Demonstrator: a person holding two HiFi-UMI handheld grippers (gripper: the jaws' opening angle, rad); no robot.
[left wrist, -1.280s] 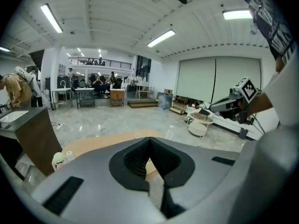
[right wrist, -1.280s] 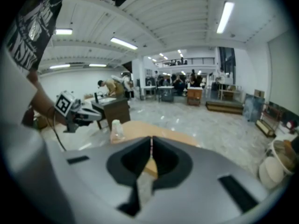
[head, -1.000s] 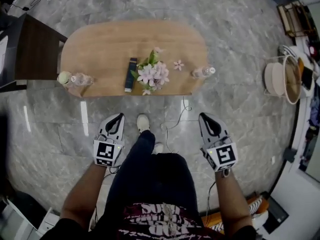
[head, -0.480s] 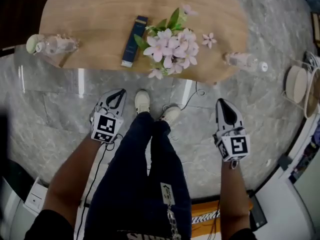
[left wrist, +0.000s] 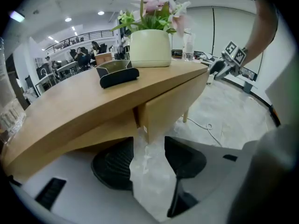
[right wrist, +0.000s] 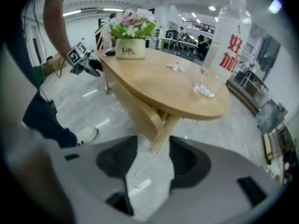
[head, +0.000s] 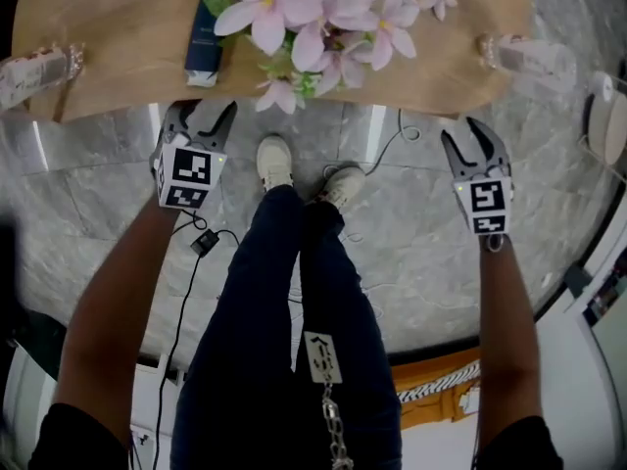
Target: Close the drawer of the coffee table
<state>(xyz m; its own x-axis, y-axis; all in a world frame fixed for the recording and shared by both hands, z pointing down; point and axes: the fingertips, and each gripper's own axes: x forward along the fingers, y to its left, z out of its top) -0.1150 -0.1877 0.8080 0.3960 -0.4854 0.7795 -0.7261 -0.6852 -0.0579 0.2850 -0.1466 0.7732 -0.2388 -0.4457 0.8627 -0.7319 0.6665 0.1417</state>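
Observation:
The oval wooden coffee table (head: pixel 118 57) fills the top of the head view. In the left gripper view its drawer (left wrist: pixel 168 104) juts out from under the tabletop (left wrist: pixel 79 106), just beyond my left gripper (left wrist: pixel 148 146). The left gripper (head: pixel 201 114) hangs at the table's near edge, jaws opening, nothing between them. My right gripper (head: pixel 477 137) hangs near the table's right end, jaws also opening and empty. In its own view the right gripper (right wrist: pixel 154 153) points at a table leg (right wrist: pixel 163 125).
On the table stand a pot of pink flowers (head: pixel 304 13), a dark blue box (head: pixel 204 37) and clear bottles (head: pixel 519 55) at both ends. The person's legs and shoes (head: pixel 277 160) stand between the grippers. A cable (head: pixel 387 150) lies on the marble floor.
Both grippers sank towards the table's near edge, and their jaws went from shut to open. The head view dropped closer to the table.

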